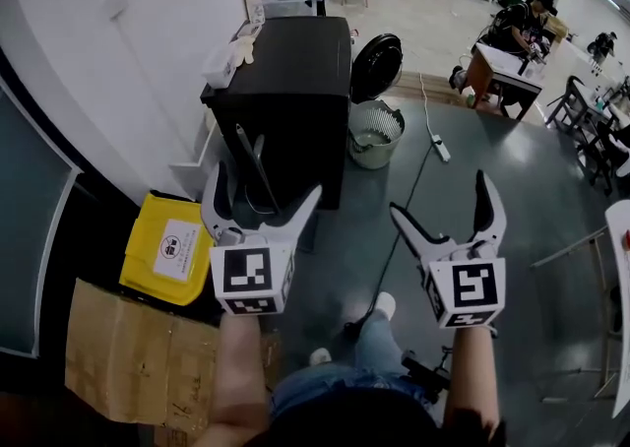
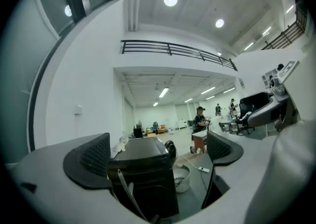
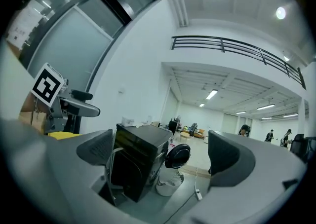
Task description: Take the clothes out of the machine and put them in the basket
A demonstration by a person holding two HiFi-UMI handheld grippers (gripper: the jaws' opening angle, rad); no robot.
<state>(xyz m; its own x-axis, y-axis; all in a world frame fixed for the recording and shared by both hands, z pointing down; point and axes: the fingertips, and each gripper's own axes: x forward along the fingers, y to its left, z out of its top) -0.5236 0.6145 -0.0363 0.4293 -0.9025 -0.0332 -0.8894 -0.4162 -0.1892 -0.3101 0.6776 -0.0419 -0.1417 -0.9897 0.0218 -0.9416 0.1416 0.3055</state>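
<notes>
Head view: the black washing machine stands against the white wall, with its round door swung open on the side away from that wall. The pale perforated basket sits on the floor just beside the machine, below the open door. The clothes cannot be made out from here, as the drum opening faces away. The left gripper and the right gripper are held level on the near side of the machine, short of it, each with its jaws spread wide and nothing between them. A yellow box lies on the wall side of the machine, nearer the person. A power strip lies beyond the basket from the machine. Left gripper view: the two pads stand well apart, framing the machine's near face and touching nothing, with the basket just past its corner. Right gripper view: the pads are likewise spread and bare. The machine, its open door and the basket beneath the door all show between them, well off.
</notes>
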